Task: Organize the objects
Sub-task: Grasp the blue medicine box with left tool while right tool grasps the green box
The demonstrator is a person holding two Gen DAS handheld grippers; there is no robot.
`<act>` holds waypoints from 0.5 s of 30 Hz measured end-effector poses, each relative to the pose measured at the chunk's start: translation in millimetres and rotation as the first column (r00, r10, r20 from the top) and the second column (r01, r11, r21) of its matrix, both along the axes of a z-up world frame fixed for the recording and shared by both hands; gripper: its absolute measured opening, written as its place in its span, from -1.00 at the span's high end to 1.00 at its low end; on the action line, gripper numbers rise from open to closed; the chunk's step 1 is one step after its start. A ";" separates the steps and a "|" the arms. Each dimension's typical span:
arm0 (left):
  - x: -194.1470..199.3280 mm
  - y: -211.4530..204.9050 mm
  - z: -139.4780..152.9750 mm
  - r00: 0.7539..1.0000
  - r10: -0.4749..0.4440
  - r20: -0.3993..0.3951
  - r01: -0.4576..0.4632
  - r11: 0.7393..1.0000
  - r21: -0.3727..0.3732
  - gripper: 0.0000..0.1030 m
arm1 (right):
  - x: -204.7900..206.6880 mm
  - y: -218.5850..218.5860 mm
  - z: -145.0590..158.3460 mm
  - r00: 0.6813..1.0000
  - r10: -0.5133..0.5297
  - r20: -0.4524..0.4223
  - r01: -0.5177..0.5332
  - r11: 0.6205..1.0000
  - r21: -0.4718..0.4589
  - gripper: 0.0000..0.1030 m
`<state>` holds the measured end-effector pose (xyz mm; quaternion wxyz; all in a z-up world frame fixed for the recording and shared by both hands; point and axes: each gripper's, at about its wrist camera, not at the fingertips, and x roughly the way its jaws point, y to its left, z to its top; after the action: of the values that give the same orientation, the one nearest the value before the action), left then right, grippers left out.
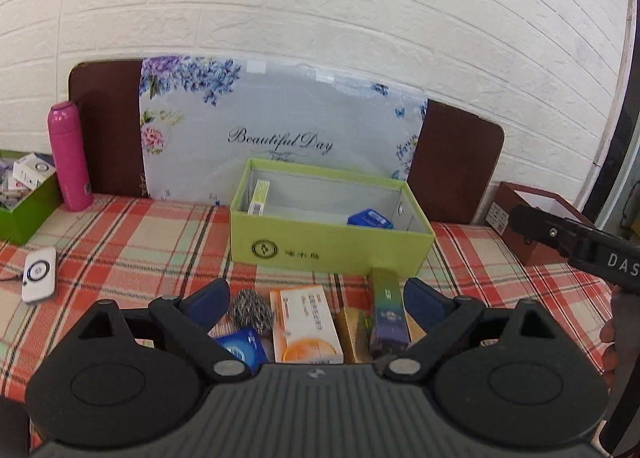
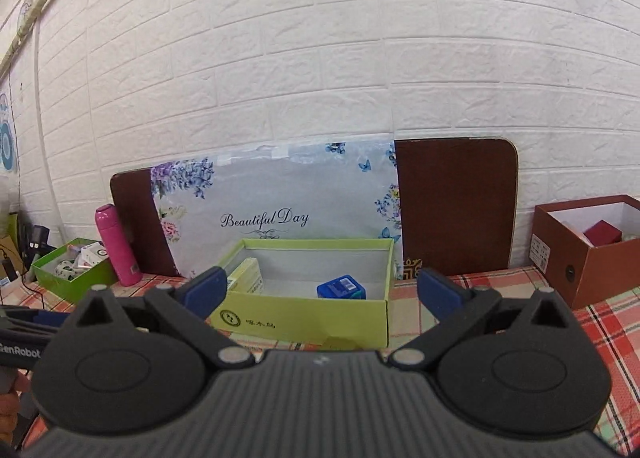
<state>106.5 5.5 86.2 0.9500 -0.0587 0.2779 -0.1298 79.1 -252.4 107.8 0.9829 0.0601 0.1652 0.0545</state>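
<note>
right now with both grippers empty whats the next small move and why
Probably lower the left gripper onto the orange and white carton lying between its open fingers. The green box already holds a blue box and a yellow carton, while several items lie loose on the checked cloth in front.

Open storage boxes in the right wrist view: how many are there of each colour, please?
Green: 2, the middle box and the left box
Brown: 1, the right box
Total: 3

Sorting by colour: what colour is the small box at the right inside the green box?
Blue small box; clearest in the right wrist view.
</note>
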 end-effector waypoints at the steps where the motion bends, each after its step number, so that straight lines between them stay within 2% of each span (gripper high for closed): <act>1: -6.2 -0.2 -6.5 1.000 0.000 -0.011 0.000 1.000 -0.007 -0.88 | -9.7 -0.4 -4.7 1.000 -0.002 0.002 0.002 1.000 0.000 -1.00; 12: -41.8 4.8 -63.8 0.991 0.017 -0.131 -0.015 1.000 0.017 -0.88 | -72.2 7.3 -76.5 0.994 -0.004 -0.108 0.004 1.000 0.000 -1.00; 15: -44.1 12.7 -74.5 0.987 0.048 -0.156 -0.044 0.999 0.029 -0.88 | -81.1 12.4 -97.6 0.991 0.021 -0.134 -0.016 0.999 0.038 -1.00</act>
<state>62.4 18.2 11.6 0.9286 -0.0629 0.3519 -0.0994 -2.1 -240.0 10.2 0.9677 0.0804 0.2305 0.0626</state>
